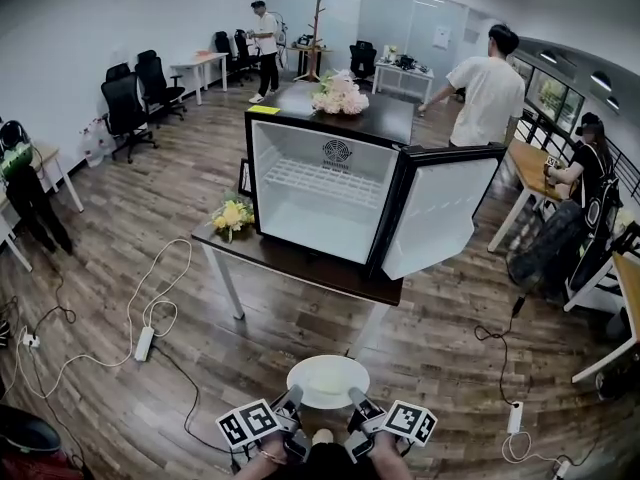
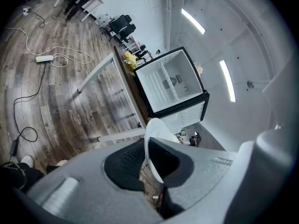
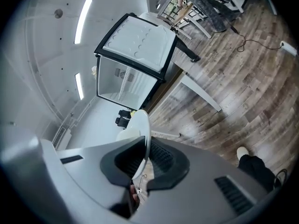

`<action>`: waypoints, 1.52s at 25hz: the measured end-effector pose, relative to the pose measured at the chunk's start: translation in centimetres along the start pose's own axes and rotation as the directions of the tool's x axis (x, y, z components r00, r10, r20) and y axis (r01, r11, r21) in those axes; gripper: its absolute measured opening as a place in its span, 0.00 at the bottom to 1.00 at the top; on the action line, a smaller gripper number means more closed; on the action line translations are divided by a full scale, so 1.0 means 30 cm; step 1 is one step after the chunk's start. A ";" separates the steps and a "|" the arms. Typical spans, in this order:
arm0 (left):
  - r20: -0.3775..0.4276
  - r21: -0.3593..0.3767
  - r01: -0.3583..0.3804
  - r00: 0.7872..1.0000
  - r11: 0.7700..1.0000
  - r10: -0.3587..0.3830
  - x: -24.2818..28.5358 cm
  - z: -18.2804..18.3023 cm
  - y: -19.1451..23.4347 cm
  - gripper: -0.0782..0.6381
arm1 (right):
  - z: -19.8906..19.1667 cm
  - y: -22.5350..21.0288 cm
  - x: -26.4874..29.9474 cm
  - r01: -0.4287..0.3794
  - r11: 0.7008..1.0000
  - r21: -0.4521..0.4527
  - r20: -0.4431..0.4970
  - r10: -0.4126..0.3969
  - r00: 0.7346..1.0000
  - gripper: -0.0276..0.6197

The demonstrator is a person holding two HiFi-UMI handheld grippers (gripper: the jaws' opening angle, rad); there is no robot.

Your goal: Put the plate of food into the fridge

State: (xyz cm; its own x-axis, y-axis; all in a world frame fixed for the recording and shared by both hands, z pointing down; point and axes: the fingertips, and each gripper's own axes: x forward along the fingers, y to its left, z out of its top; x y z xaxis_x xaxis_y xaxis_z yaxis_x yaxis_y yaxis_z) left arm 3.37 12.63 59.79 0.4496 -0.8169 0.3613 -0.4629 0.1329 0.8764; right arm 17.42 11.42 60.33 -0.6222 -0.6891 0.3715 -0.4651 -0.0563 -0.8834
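Note:
A white plate [image 1: 327, 380] with pale food on it hangs above the wooden floor in front of me. My left gripper [image 1: 291, 402] is shut on its near-left rim and my right gripper [image 1: 355, 400] is shut on its near-right rim. In the left gripper view the plate [image 2: 154, 139] stands edge-on between the dark pads. In the right gripper view the plate [image 3: 139, 129] is likewise pinched. The small fridge [image 1: 330, 183] stands on a dark table [image 1: 300, 263] ahead, its door [image 1: 440, 213] swung open to the right and its white inside bare.
Yellow flowers [image 1: 232, 215] lie on the table left of the fridge; pink flowers [image 1: 340, 93] sit on top. A power strip [image 1: 144, 343] and cables trail on the floor at left. People stand and sit at the back and right, among desks and chairs.

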 end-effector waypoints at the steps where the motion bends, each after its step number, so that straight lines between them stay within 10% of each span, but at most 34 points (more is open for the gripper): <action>1: 0.002 -0.001 -0.002 1.000 1.000 0.002 0.026 -0.002 -0.010 0.16 | 0.026 -0.007 0.004 0.000 1.000 0.000 -0.002 0.000 1.000 0.09; 23: 0.015 -0.019 -0.029 0.999 0.999 0.030 0.307 0.024 -0.108 0.16 | 0.310 -0.065 0.093 0.003 1.000 -0.011 -0.016 -0.003 1.000 0.10; 38: -0.040 0.046 0.003 0.999 0.999 -0.001 0.518 0.533 -0.112 0.16 | 0.449 0.166 0.532 0.002 1.000 0.008 0.044 -0.002 0.999 0.10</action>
State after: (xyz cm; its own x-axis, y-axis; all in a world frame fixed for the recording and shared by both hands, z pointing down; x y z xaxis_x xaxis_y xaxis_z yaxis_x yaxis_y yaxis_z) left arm -0.30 -9.47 57.35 0.4804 -0.7940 0.3725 -0.4957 0.1045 0.8622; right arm 13.65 -9.61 58.00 -0.5932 -0.7199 0.3604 -0.4608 -0.0635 -0.8852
